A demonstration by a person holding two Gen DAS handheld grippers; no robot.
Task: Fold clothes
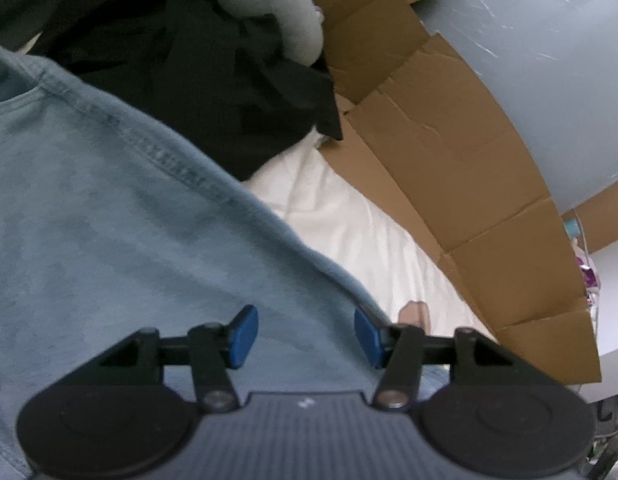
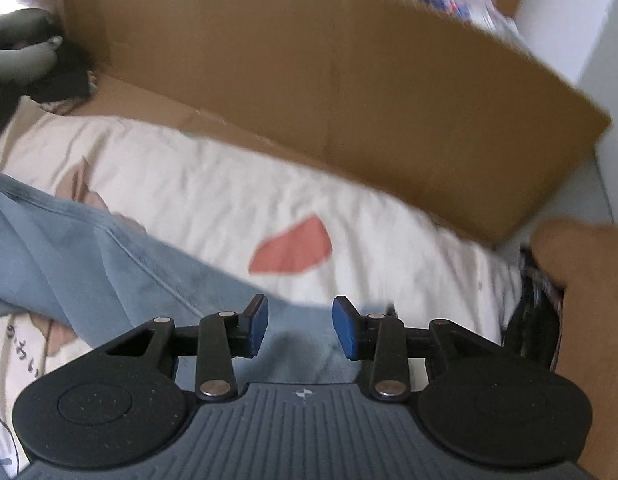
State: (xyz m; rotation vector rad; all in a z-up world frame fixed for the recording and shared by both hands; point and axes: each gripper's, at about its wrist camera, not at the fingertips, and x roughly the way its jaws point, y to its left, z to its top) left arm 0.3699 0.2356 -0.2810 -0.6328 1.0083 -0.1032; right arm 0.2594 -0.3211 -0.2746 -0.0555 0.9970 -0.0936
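Mid-fold, by the look of it: blue shirt (image 1: 121,216) spread on the white sheet (image 1: 349,216), hem running diagonally, one corner (image 2: 109,264) rumpled. Left gripper (image 1: 305,336) and right gripper (image 2: 300,328) both spread apart over the shirt, pinching nothing. Beyond the shirt's hem, dark clothes (image 1: 213,92) heaped, apparently unfolded. Beside the shirt, bare sheet up to the cardboard (image 2: 309,92) wall; modest room there.
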